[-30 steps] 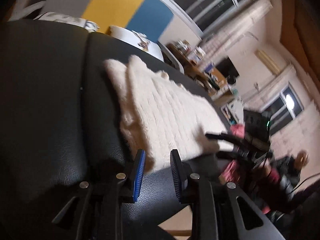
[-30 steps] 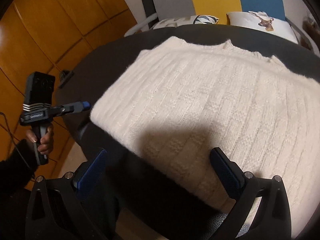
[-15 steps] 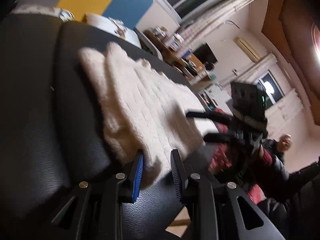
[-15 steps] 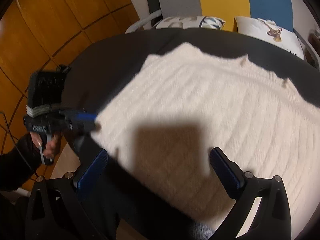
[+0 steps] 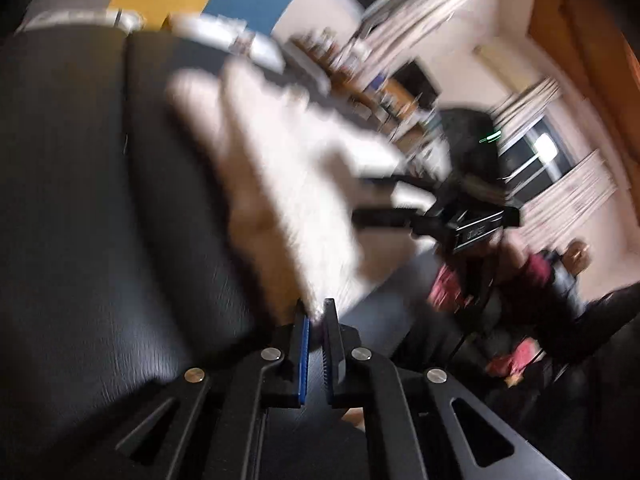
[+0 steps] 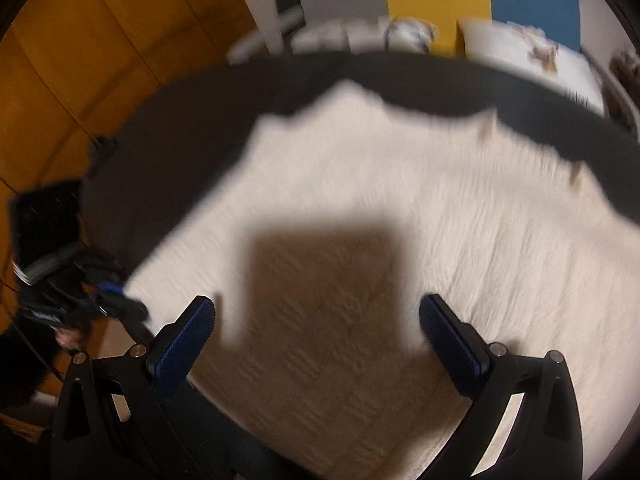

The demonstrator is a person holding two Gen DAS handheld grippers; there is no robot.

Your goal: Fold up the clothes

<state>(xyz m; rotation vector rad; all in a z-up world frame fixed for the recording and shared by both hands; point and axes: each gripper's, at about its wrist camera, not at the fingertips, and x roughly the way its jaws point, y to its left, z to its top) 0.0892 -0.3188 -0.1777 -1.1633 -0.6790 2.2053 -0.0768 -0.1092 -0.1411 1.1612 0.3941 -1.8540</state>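
On the black leather couch: left gripper pinching the cream ribbed knit sweater at its near-left corner, right gripper spread wide above its near hem.

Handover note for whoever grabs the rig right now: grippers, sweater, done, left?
Left gripper: shut on the near corner of the cream sweater, at the edge of the black cushion.
Right gripper: open, over the sweater's near hem, holding nothing.
Sweater: spread flat on the cushion, neckline on the far side. Views are motion-blurred.
Done: left corner gripped.
Left: likely grip the other hem side with the right gripper, then make the folds; none visible yet.
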